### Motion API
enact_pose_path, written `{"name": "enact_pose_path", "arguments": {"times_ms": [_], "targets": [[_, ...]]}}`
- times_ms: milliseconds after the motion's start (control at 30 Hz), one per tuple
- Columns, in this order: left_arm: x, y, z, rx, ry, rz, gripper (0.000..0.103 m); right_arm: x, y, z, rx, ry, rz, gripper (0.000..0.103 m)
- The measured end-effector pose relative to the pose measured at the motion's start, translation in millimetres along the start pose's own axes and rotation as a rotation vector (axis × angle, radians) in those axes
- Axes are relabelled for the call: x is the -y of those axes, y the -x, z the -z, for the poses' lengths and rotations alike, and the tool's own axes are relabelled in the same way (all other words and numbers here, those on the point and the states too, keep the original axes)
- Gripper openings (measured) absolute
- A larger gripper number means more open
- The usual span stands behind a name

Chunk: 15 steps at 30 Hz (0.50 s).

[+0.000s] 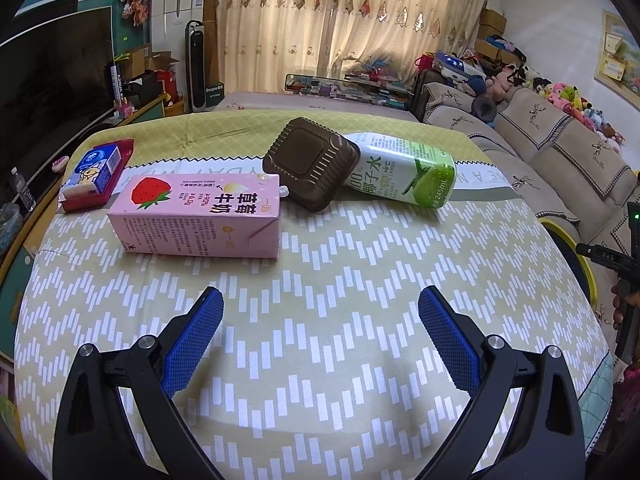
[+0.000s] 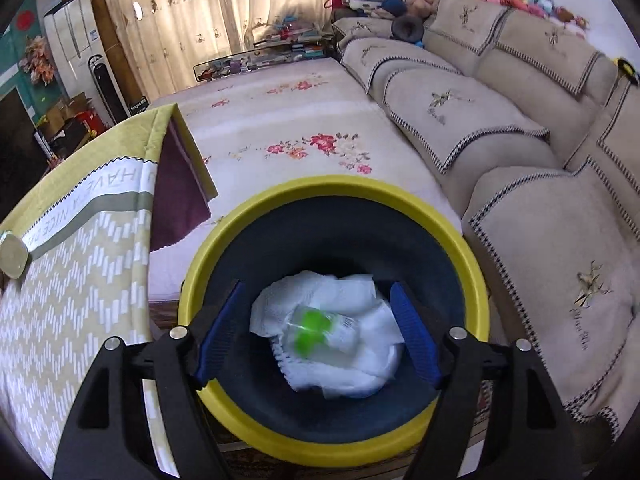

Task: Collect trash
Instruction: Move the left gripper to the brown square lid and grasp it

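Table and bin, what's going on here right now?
A person is clearing trash with two handheld grippers. The right gripper hovers open over the yellow-rimmed bin, which already holds a crumpled white tissue and a small clear bottle. The left gripper is open above the table, facing a pink strawberry milk carton, brown plastic tray, coconut water carton and red box.

Left view across tablecloth (image 1: 320, 248); right view above bin (image 2: 280, 200).

Home living room: sofa (image 2: 460, 120), curtains (image 1: 340, 20)
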<state>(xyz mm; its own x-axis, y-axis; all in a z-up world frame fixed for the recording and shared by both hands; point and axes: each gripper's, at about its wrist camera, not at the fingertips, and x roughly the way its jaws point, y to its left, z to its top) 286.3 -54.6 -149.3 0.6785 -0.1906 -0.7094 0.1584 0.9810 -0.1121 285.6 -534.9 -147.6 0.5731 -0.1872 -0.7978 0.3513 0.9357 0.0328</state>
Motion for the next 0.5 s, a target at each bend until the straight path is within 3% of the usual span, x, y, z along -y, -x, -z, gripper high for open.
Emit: {"name": "enact_pose_path", "arguments": {"times_ms": [500], "targets": [[-19,16,-14,0.007,-0.001,-0.116,0.097,-27,28,7,0.053,0.085,-0.046,0.072]]}}
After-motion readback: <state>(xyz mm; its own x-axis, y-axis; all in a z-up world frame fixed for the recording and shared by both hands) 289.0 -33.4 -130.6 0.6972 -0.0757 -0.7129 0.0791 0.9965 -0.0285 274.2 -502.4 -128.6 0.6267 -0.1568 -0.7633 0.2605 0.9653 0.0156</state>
